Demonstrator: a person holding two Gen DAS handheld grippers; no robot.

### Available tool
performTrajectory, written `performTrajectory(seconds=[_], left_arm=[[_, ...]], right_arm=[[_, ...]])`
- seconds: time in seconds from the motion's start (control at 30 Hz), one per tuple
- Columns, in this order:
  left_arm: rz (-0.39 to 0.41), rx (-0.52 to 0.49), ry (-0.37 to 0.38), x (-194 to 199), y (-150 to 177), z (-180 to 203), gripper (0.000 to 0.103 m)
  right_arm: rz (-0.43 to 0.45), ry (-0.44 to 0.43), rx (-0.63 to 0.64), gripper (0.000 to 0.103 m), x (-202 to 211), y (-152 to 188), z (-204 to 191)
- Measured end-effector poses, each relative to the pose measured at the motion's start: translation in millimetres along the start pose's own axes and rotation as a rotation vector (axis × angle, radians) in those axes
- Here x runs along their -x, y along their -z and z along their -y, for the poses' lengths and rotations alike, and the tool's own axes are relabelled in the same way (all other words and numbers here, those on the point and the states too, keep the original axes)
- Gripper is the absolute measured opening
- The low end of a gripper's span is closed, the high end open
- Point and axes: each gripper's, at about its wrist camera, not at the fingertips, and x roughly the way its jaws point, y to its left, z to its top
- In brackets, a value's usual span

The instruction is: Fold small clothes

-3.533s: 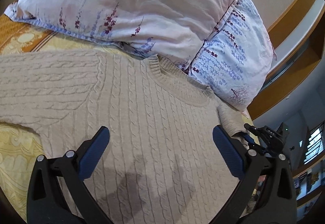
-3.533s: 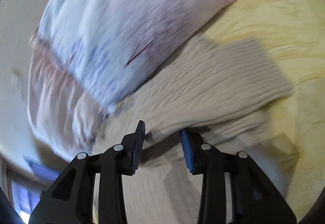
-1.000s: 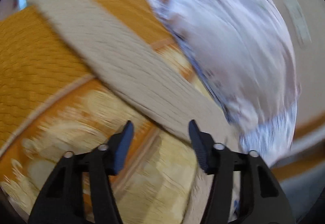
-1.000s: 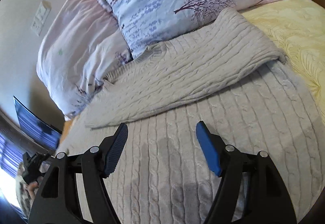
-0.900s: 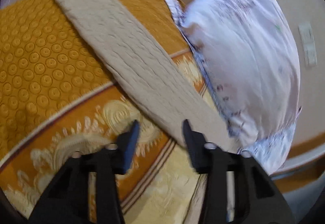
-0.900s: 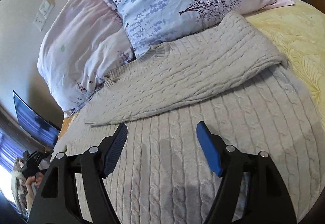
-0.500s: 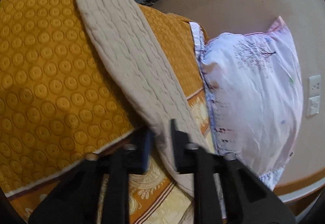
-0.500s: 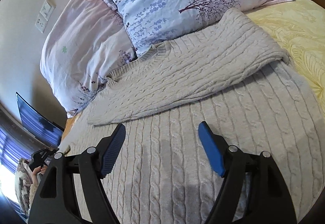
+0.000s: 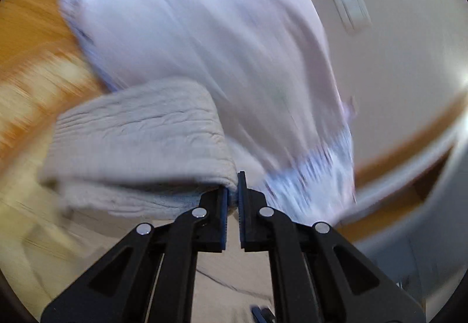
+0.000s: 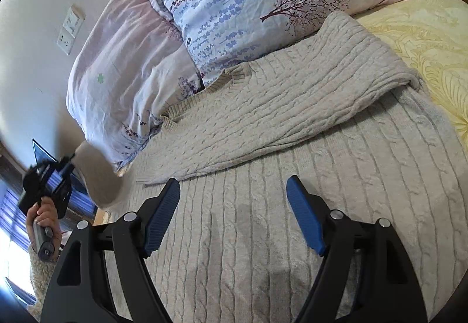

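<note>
In the left wrist view the left gripper [image 9: 232, 194] has its jaws clenched on the edge of a beige cable-knit sleeve [image 9: 140, 135], which drapes away from the pads toward the middle left of the frame, lifted clear of the bed. In the right wrist view the right gripper [image 10: 232, 214] hovers with its jaws spread wide and nothing between them, low in the frame over the body of the beige cable-knit sweater [image 10: 263, 235]. The sweater lies flat on the yellow patterned bedspread [image 10: 433, 39], its collar at the two floral pillows [image 10: 234, 1] in the upper half. One sleeve is already laid across the chest; the pinched sleeve shows at the far left edge of this view, beside the person's hand [image 10: 44, 217].

To do this step well, the left gripper should probably carry the sleeve across the chest in a low arc, lay it flat and parallel to the first, and let go only once the cuff rests on the knit. The right jaws could pin the body so it does not drag.

The left view is badly smeared: pillows and an orange cover [image 9: 29, 30] are streaks, and how deep the pads bite is unclear. The sweater's hem is cut off below.
</note>
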Motion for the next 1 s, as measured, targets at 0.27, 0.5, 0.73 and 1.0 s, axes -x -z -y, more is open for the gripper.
performTrajectory(seconds=[0.27,0.5,0.73,1.0], left_arm=[[-0.447,-0.257,-0.081,-121,126,39,0.042],[-0.291,-0.346,-0.107,-44,85,21,0.048],[-0.254,-0.226,-0.267,-16,55,-46,0.033],[-0.250,-0.182,-0.308,-17,57,-72,0.016]], right_arm=[[-0.013,0.066,-0.002,0.077,18,-9,1],[-0.058,0.053,0.263,0.069,14,-44,-56],[-0.138,-0.050,0.770,0.052,-69,-18,-174],[-0.278,0.001,1.035,0.045,-168,39,-229]])
